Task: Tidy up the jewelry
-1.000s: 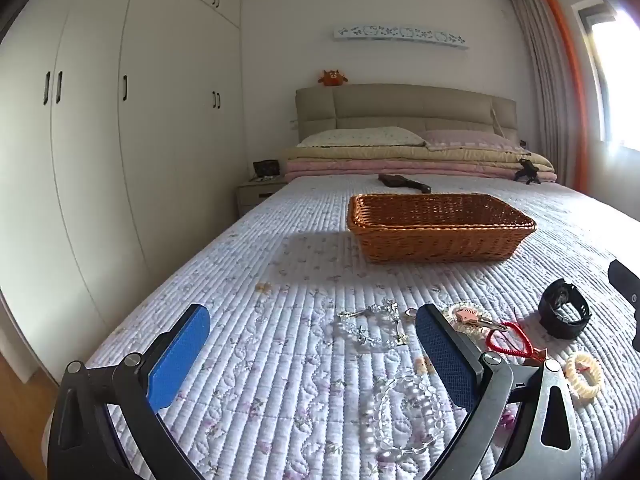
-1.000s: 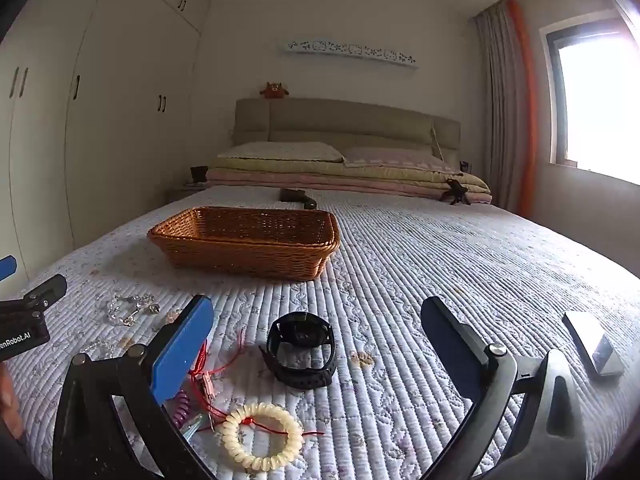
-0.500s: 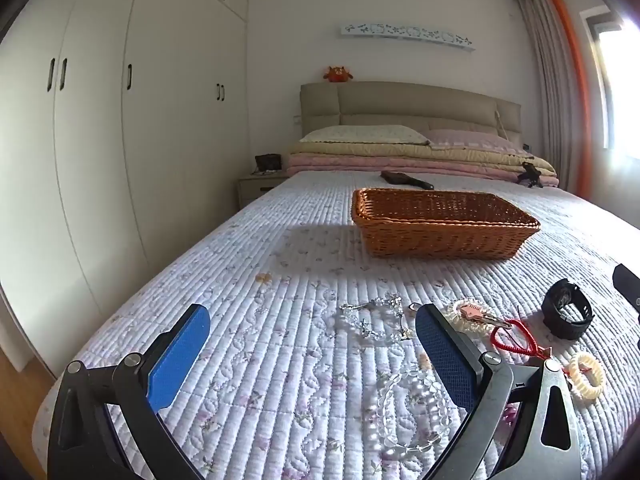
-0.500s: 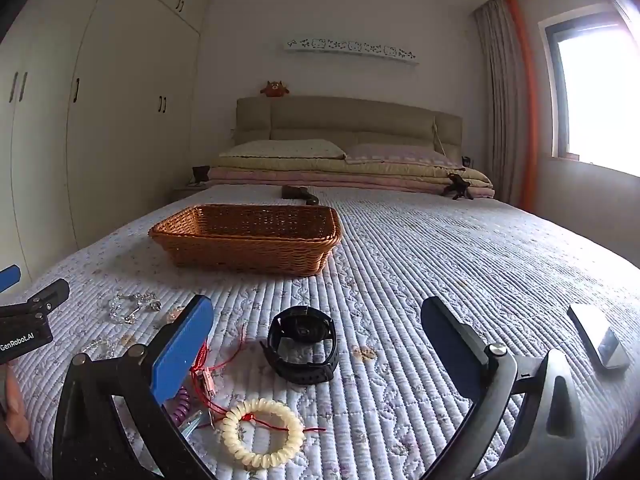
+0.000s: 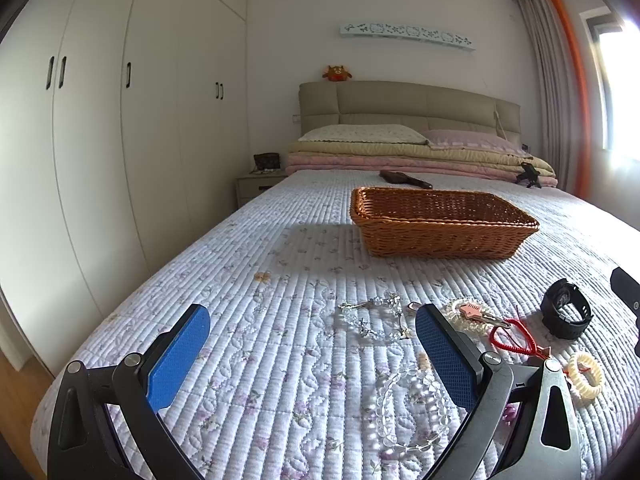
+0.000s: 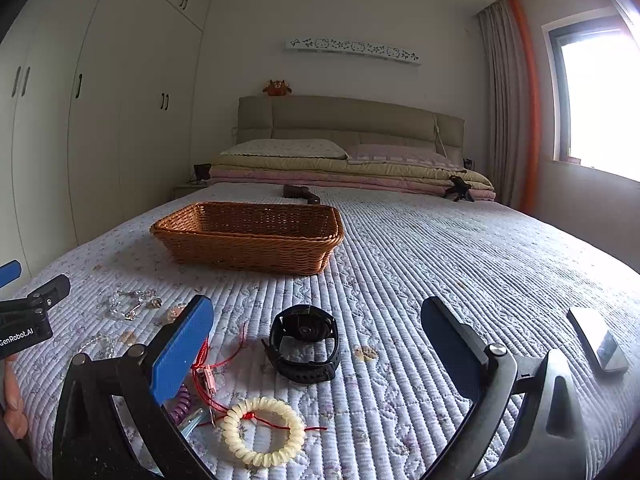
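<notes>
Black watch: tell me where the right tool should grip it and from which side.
Grip the black watch across its closed strap loop, coming down from above. It lies flat on the quilt between the open fingers of the right tool, so one finger can drop inside the loop.

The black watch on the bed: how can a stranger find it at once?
Start at the wicker basket on the quilted bed. Nearer the camera lies the black watch, between the right gripper fingers. It is the only black piece; its neighbours are cream, red or clear.

A plush toy (image 5: pixel 337 73) sat on the headboard (image 5: pixel 408 106); folded blankets (image 5: pixel 416 160) and pillows (image 5: pixel 362 135) lay below, beside wardrobes (image 5: pixel 120 120).
</notes>
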